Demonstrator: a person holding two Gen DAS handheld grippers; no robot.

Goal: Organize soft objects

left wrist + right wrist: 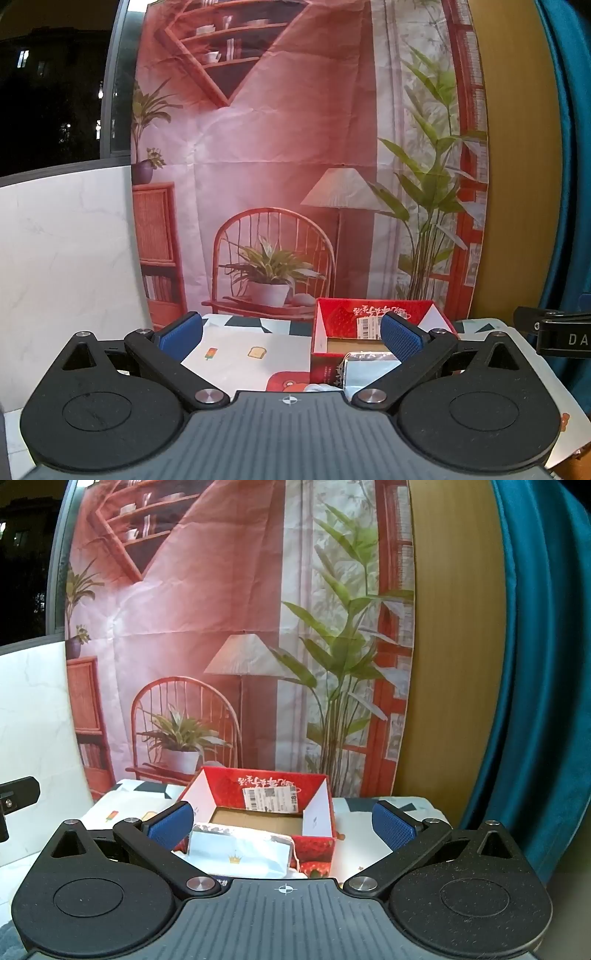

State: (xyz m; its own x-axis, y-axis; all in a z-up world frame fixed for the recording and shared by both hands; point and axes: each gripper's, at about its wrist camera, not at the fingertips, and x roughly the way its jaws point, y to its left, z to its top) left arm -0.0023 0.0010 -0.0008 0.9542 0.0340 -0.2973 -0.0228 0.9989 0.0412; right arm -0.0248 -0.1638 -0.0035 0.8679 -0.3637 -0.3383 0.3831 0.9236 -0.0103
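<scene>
Both hand-held grippers — left (pixel 291 336), right (pixel 282 821) — gape wide, empty.

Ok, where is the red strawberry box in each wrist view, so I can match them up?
Left wrist: red strawberry box sits right of centre, partly behind the left claw's right finger.
Right wrist: the box sits centre, between the right claw's fingers, behind a pale soft pack.
Shared landmark: white barcode label inside its back wall.

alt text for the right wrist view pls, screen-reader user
The right tongs stand wide open and empty above a soft white tissue pack that lies just in front of an open red strawberry-print box on a patterned tablecloth. Behind hangs a printed room-scene backdrop.
</scene>
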